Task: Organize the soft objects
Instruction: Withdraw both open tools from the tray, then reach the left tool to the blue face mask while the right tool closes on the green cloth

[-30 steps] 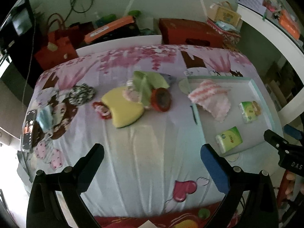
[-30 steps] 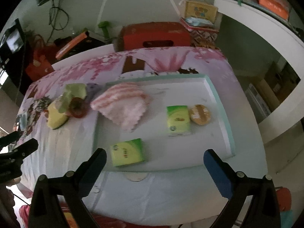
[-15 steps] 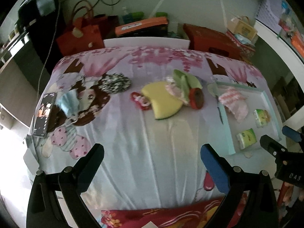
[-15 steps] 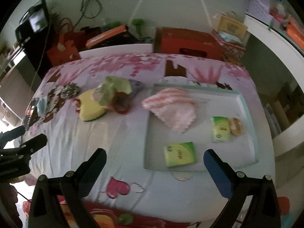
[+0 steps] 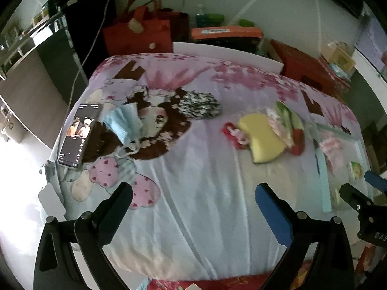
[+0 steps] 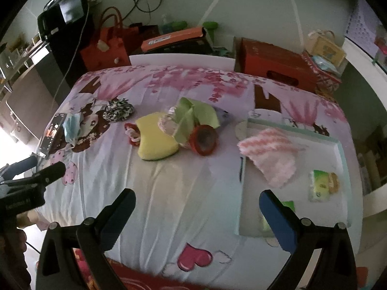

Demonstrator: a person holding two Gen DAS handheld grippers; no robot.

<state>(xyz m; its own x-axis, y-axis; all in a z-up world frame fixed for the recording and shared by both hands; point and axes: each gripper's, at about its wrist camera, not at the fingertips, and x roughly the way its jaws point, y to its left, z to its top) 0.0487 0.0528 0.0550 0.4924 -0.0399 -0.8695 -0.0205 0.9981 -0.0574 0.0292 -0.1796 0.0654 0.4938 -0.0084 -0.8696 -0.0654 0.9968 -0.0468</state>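
We hold both the left gripper [image 5: 193, 203] and the right gripper [image 6: 197, 205] over the bed's [image 6: 174, 188] near edge with jaws released and empty — the soft pile [image 6: 174, 130] mid-bed awaits the tray [image 6: 342, 154] at the right edge.

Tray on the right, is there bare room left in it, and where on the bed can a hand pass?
The tray is bare along its far side beyond the pink cloth. On the bed, the near stretch below the yellow sponge is free. The pile around that sponge is crowded.
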